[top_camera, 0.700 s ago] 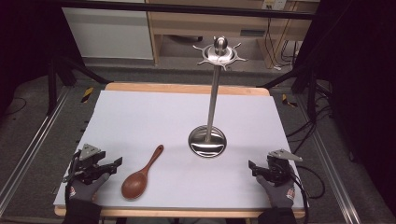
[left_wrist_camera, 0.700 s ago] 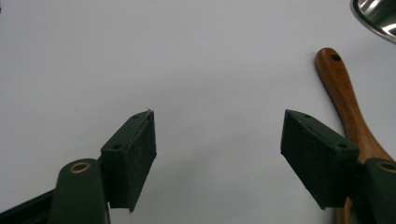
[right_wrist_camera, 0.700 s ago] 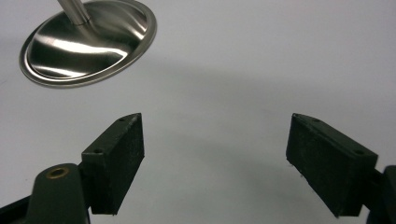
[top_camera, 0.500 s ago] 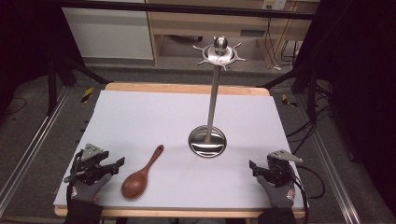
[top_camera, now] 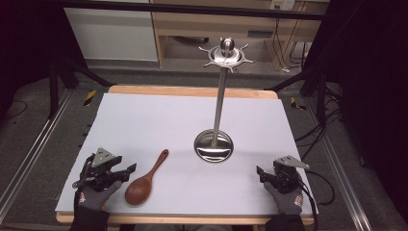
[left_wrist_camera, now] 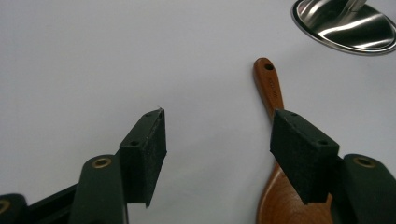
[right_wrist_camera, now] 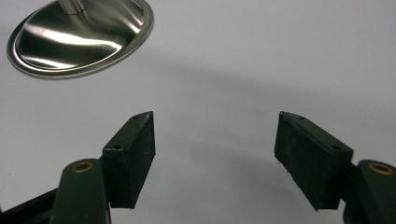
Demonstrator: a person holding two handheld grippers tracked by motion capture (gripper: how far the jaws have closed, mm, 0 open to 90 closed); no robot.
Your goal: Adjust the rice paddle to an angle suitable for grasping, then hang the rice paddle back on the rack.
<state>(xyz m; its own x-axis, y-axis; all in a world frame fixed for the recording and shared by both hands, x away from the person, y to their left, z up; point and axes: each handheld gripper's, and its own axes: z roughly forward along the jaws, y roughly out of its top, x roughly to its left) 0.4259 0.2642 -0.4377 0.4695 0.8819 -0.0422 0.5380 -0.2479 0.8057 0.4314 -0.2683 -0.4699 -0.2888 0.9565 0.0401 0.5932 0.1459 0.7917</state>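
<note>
A brown wooden spoon (top_camera: 146, 179) lies on the white table sheet (top_camera: 144, 125) near the front left, its handle pointing toward a steel stand (top_camera: 217, 115) with a round base and a hooked crown on top. My left gripper (top_camera: 126, 172) rests just left of the spoon's bowl, jaws open and nothing between them. In the left gripper view the spoon (left_wrist_camera: 275, 154) lies partly behind the right-hand pad (left_wrist_camera: 303, 158), with the stand's base (left_wrist_camera: 348, 25) farther off. My right gripper (top_camera: 261, 174) sits open at the front right; its own view shows the base (right_wrist_camera: 79, 35) ahead to the left.
The sheet covers a wooden table whose front edge (top_camera: 192, 219) runs just behind the gloved hands. Metal rails (top_camera: 29, 159) flank the table on the floor, with cables (top_camera: 327, 130) at the right. A cabinet and shelf (top_camera: 211, 24) stand beyond the far edge.
My left gripper has shifted slightly right, toward the spoon's bowl. The right gripper, the spoon and the stand have stayed in place.
</note>
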